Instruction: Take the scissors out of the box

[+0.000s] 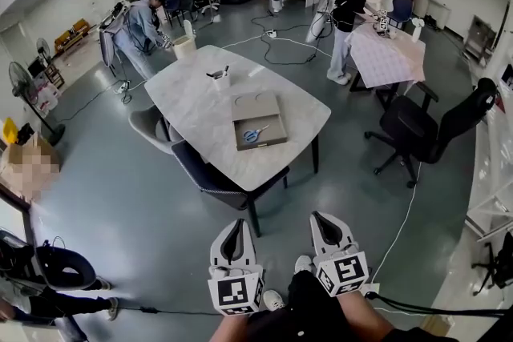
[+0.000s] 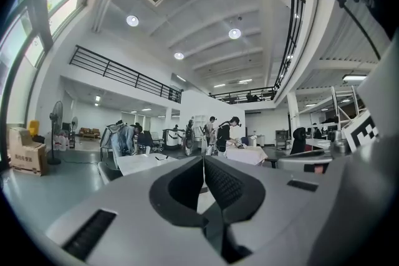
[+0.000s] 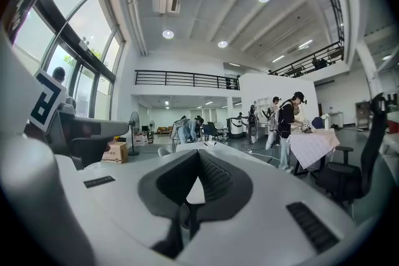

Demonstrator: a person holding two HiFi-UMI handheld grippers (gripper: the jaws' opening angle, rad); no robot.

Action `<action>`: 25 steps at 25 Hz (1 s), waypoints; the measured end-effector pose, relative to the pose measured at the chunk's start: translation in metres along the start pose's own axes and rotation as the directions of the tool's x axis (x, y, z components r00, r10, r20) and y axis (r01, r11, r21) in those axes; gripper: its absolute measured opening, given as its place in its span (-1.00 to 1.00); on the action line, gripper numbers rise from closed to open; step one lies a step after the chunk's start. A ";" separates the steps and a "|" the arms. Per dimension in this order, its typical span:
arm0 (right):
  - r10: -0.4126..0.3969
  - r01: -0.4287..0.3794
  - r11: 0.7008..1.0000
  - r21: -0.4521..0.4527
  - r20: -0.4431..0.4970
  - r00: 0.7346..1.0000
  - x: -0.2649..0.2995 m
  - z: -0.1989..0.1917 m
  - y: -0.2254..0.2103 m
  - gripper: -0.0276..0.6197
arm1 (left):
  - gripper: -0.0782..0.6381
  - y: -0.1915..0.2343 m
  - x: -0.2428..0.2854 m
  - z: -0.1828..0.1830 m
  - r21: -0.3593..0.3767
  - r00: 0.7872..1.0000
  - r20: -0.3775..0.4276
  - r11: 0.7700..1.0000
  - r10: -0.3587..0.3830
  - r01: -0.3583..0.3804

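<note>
Well ahead on the table [image 1: 192, 104], inside the open box [image 1: 274, 126]: scissors [image 1: 255, 134], flat on the box floor, blue at the handles, untouched by either tool. Just behind, lid [image 1: 255, 104] folded back and lying flat on the tabletop. Farther along the same top, cup [image 1: 221, 79] with dark pens, well apart from the box.

Down at the near edge of the head view, well short of the table: left gripper [image 1: 237, 223] and right gripper [image 1: 321, 217], side by side over bare floor [image 1: 160, 236], both aimed toward the table. At the left gripper [image 2: 203, 160], fingers [image 2: 224, 182] pressed together, nothing between them. Same at the right gripper [image 3: 198, 157]: fingers [image 3: 215, 177] pressed together, holding nothing.

Between grippers and table, dark chair [image 1: 212, 176] tucked under the near edge. At the table's left side, grey chair [image 1: 151, 124]. Off to the right, black office chair [image 1: 421, 128], and near it a white cable [image 1: 401, 228] trailing across the floor. Beyond that chair, second table [image 1: 389, 56] under a checked cloth, with people [image 1: 350, 12] standing beside it. By the left wall, fan [image 1: 22, 84] on a stand.
</note>
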State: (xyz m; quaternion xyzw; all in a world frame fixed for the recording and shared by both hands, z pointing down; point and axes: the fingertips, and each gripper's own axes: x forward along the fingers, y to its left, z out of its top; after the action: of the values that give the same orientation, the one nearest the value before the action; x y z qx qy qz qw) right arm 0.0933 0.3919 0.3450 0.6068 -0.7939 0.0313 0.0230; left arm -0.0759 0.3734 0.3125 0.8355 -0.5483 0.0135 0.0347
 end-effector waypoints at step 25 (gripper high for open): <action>0.016 -0.016 1.000 0.003 0.010 1.000 0.108 0.008 -0.033 -0.92 | -0.73 0.040 0.093 -0.006 -0.001 1.000 -0.013 1.000 0.016 -0.016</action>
State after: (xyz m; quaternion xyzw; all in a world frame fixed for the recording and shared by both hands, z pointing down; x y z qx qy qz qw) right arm 0.0965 0.2793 0.3456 0.6005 -0.7989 0.0299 0.0177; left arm -0.0755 0.2725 0.3259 0.8308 -0.5549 0.0186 0.0386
